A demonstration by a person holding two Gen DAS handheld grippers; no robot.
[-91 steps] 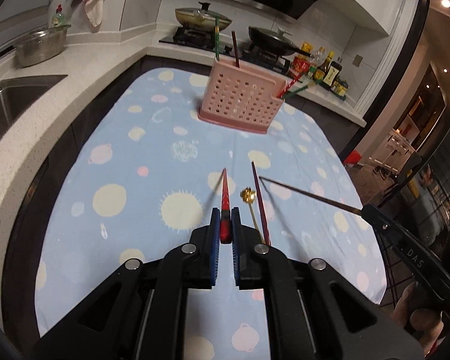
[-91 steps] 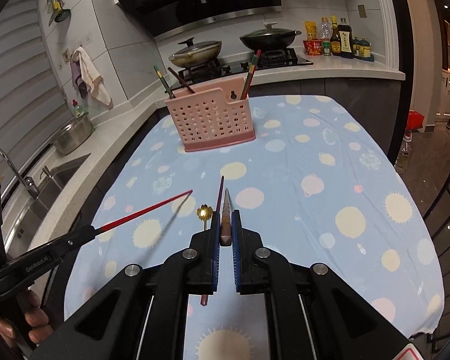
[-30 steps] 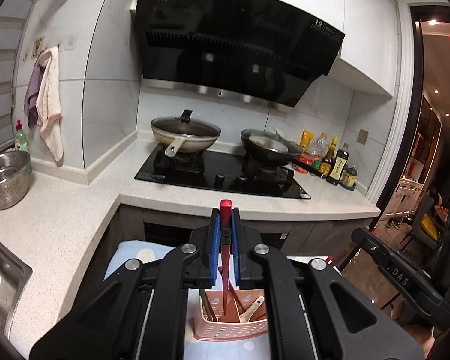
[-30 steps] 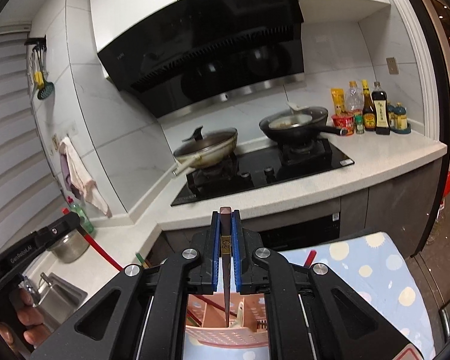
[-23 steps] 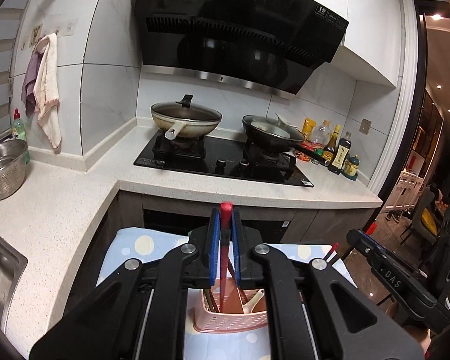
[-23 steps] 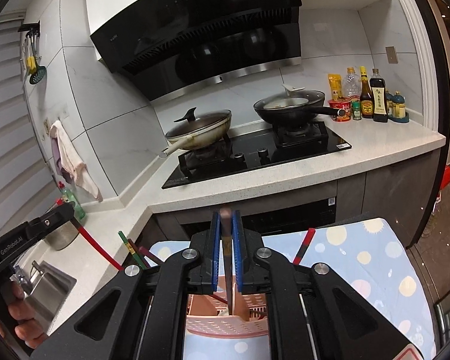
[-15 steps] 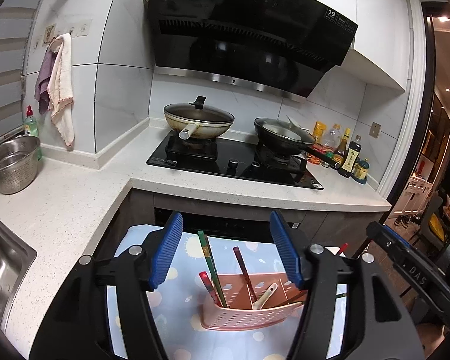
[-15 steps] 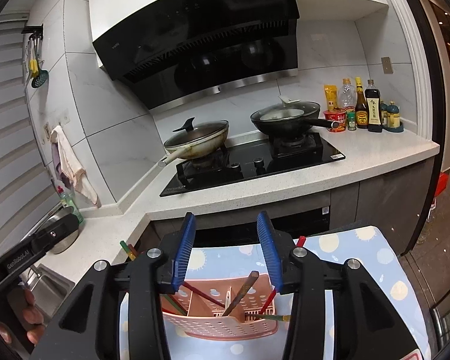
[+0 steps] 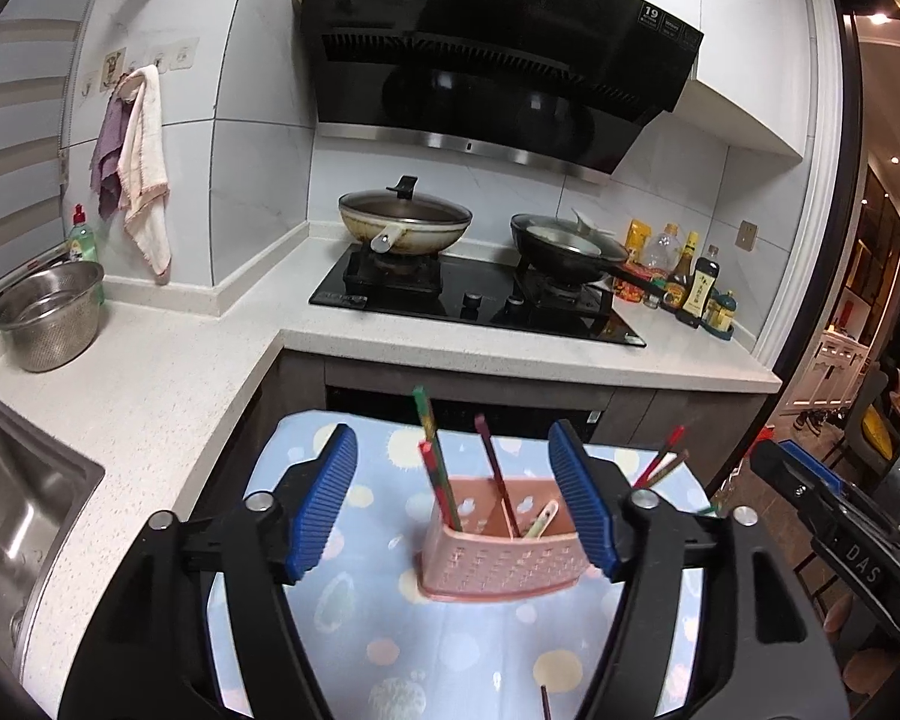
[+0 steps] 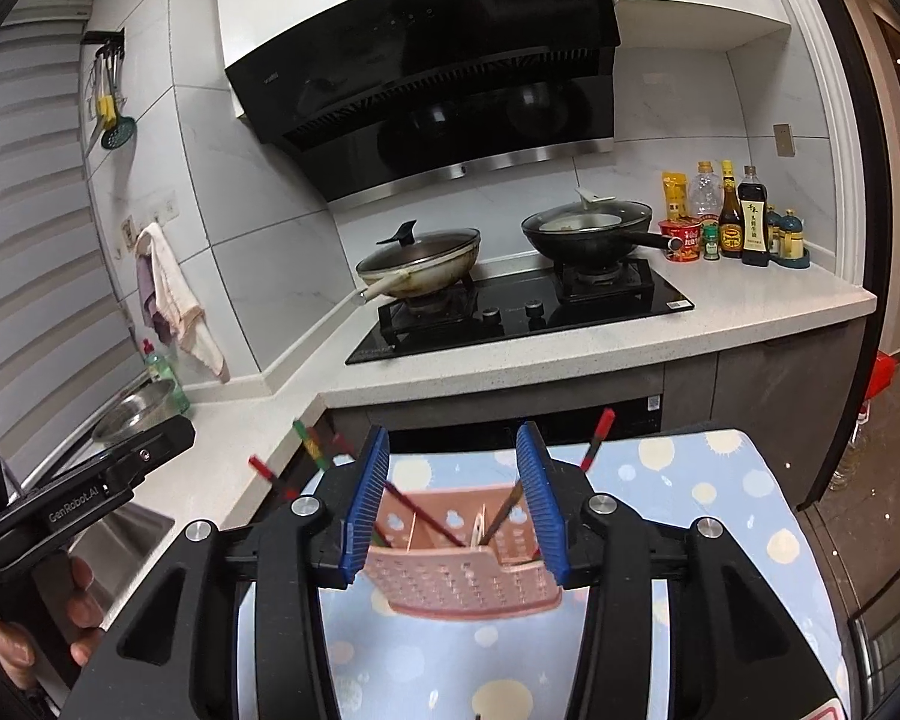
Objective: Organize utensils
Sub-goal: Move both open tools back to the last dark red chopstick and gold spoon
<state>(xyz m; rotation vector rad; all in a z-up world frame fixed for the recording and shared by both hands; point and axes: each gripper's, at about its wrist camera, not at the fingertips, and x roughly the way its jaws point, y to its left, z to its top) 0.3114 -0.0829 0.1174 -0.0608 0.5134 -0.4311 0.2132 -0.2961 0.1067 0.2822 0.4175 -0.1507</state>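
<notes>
Left gripper (image 9: 453, 507): blue ribbed fingers (image 9: 324, 501) spread wide, nothing between them. Pink perforated utensil basket (image 9: 501, 564) stands on the desk (image 9: 354, 618), which carries a blue spotted cloth. Basket holds a red-green chopstick (image 9: 435, 465), a dark red chopstick (image 9: 495, 474) and a pale spoon (image 9: 541, 519), all leaning. Right gripper (image 9: 834, 531) at frame right.

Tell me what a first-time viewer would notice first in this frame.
The pink utensil basket on the spotted blue tablecloth, chopsticks sticking up out of it, framed between the wide-open blue pads of the left gripper. The right gripper is open above it too. Behind, a black range hood hangs over two lidded pans on the stove.
</notes>
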